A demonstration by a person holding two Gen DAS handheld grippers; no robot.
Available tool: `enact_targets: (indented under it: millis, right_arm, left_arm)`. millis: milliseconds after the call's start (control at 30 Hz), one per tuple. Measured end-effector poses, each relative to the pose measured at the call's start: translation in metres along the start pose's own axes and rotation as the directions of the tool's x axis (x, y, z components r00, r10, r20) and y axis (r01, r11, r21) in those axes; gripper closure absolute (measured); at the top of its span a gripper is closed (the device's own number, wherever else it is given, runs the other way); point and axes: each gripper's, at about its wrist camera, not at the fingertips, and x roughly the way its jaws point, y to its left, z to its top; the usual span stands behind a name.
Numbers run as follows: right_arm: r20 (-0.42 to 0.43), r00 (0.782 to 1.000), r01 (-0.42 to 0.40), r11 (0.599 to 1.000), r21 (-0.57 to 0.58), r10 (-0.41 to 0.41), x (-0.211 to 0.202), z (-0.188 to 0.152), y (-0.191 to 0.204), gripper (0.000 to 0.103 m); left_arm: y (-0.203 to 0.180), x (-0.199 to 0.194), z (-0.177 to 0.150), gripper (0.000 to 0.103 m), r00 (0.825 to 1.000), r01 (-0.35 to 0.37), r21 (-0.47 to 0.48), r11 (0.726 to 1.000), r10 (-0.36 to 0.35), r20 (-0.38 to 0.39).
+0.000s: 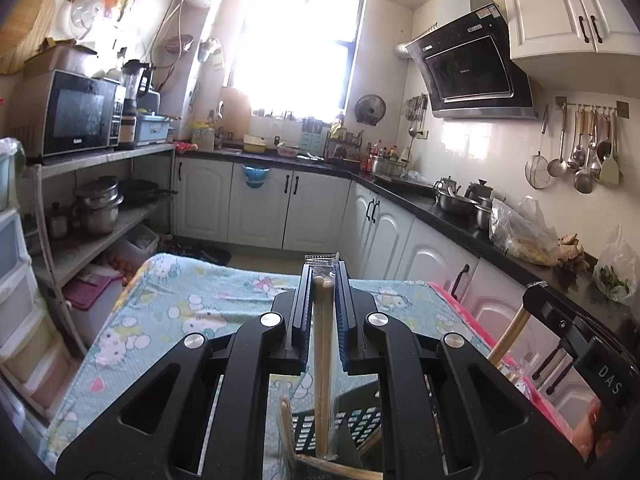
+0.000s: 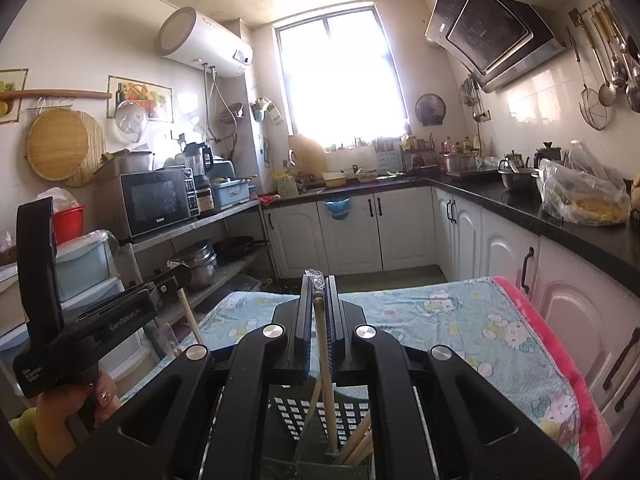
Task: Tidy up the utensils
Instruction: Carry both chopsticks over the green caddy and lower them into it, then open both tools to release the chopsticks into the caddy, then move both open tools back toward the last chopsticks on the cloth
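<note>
My left gripper [image 1: 323, 268] is shut on a wrapped pair of wooden chopsticks [image 1: 323, 360], held upright with the lower end inside a black slotted holder [image 1: 320, 428]. My right gripper [image 2: 319, 280] is shut on another wrapped pair of chopsticks [image 2: 326, 368] that also hangs down into the black holder [image 2: 320, 416]. Other chopsticks lean in the holder [image 2: 358, 446]. The left gripper shows at the left of the right wrist view [image 2: 176, 276], the right gripper at the right of the left wrist view [image 1: 536, 292]. Both stand above the table.
A table with a light blue cartoon cloth [image 1: 192, 312] and a pink blanket at its right edge [image 2: 552, 344] lies below. A steel shelf with a microwave [image 1: 76, 116] stands left. A black counter [image 2: 560, 220] with pots and bags runs right.
</note>
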Motion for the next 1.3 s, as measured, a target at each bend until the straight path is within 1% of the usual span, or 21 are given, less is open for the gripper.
enact_targets:
  millis: [267, 367, 433, 467, 533, 600, 667, 700, 833, 967, 1000, 1033, 1167, 1233, 1300]
  right_arm:
    - [-0.025, 1.000, 0.011, 1.000, 0.015, -0.010, -0.004, -0.011, -0.005, 0.096]
    - [-0.047, 0.999, 0.016, 1.000, 0.023, -0.015, -0.006, -0.017, -0.009, 0.096]
    - [-0.055, 0.998, 0.029, 0.999, 0.025, -0.027, -0.007, -0.021, -0.011, 0.093]
    - [-0.058, 0.998, 0.035, 0.999, 0.026, -0.033, -0.009, -0.023, -0.012, 0.090]
    - [-0.061, 0.997, 0.043, 0.998, 0.038, -0.041, -0.012, -0.026, -0.016, 0.087]
    - [-0.063, 0.997, 0.048, 0.997, 0.053, -0.044, -0.017, -0.029, -0.020, 0.087]
    - [-0.063, 0.997, 0.055, 0.996, 0.063, -0.051, -0.021, -0.031, -0.023, 0.086]
    - [-0.065, 0.997, 0.057, 0.996, 0.069, -0.052, -0.023, -0.031, -0.025, 0.084]
    - [-0.063, 0.996, 0.061, 0.995, 0.084, -0.056, -0.031, -0.033, -0.029, 0.079]
    - [-0.069, 0.996, 0.065, 0.994, 0.084, -0.060, -0.038, -0.036, -0.029, 0.074]
    - [-0.071, 0.995, 0.069, 0.994, 0.084, -0.064, -0.039, -0.036, -0.029, 0.073]
    - [-0.073, 0.995, 0.074, 0.994, 0.083, -0.068, -0.040, -0.037, -0.030, 0.072]
    - [-0.088, 0.993, 0.084, 0.992, 0.090, -0.077, -0.045, -0.041, -0.031, 0.068]
    - [-0.093, 0.992, 0.091, 0.992, 0.088, -0.082, -0.046, -0.043, -0.031, 0.067]
    - [-0.099, 0.992, 0.092, 0.992, 0.090, -0.083, -0.049, -0.045, -0.032, 0.065]
  left_arm:
    - [0.005, -0.003, -0.011, 0.096, 0.999, 0.012, -0.011, 1.000, -0.013, -0.030]
    - [0.008, -0.007, -0.013, 0.096, 0.999, 0.018, -0.016, 1.000, -0.019, -0.044]
    - [0.008, -0.010, -0.015, 0.095, 0.998, 0.024, -0.019, 1.000, -0.025, -0.054]
    - [0.009, -0.012, -0.015, 0.093, 0.998, 0.026, -0.020, 0.999, -0.027, -0.057]
    - [0.009, -0.017, -0.017, 0.086, 0.998, 0.024, -0.015, 1.000, -0.025, -0.060]
    - [0.010, -0.023, -0.018, 0.083, 0.998, 0.026, -0.012, 1.000, -0.027, -0.061]
    - [0.011, -0.027, -0.019, 0.082, 0.997, 0.030, -0.016, 0.999, -0.031, -0.067]
    - [0.012, -0.030, -0.020, 0.081, 0.997, 0.033, -0.022, 0.999, -0.034, -0.068]
    - [0.013, -0.040, -0.023, 0.072, 0.996, 0.040, -0.031, 0.999, -0.043, -0.072]
    - [0.013, -0.047, -0.029, 0.067, 0.995, 0.052, -0.034, 0.998, -0.054, -0.079]
    - [0.013, -0.049, -0.031, 0.065, 0.995, 0.053, -0.033, 0.998, -0.055, -0.083]
    - [0.013, -0.050, -0.032, 0.062, 0.995, 0.054, -0.032, 0.998, -0.057, -0.086]
    - [0.013, -0.056, -0.038, 0.056, 0.994, 0.059, -0.039, 0.997, -0.062, -0.094]
    - [0.013, -0.059, -0.040, 0.050, 0.993, 0.060, -0.040, 0.997, -0.063, -0.096]
    - [0.013, -0.062, -0.041, 0.048, 0.993, 0.060, -0.042, 0.997, -0.063, -0.099]
